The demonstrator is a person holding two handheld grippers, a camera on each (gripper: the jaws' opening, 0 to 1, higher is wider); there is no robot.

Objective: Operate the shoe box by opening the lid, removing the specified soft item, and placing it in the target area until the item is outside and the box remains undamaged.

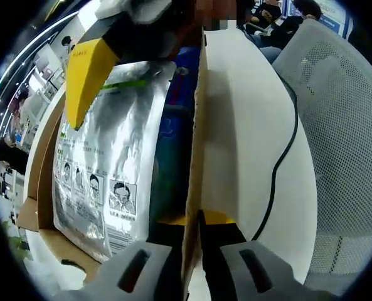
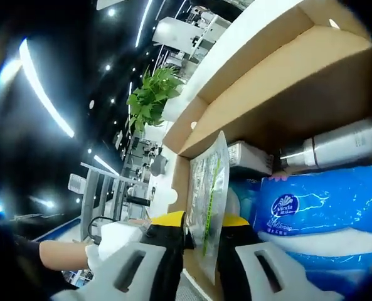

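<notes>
The open cardboard shoe box (image 2: 280,88) holds a silver foil pouch (image 1: 110,169) printed with small pictograms, standing on edge. My right gripper (image 2: 201,227) is shut on the pouch (image 2: 212,182) at its lower edge; in the left gripper view it comes in from the upper left with a yellow pad (image 1: 85,75) against the pouch's top corner. My left gripper (image 1: 196,221) is shut on the thin edge of the raised box lid (image 1: 198,125), brown inside and white outside. A blue Vinda tissue pack (image 2: 317,213) lies beside the pouch, and its blue (image 1: 173,132) shows between pouch and lid.
A silver bottle (image 2: 336,150) and a small white carton (image 2: 248,157) lie deeper in the box. A black cable (image 1: 280,163) runs over the white surface right of the lid, next to a grey mesh chair (image 1: 349,125). A potted plant (image 2: 151,94) stands beyond the box.
</notes>
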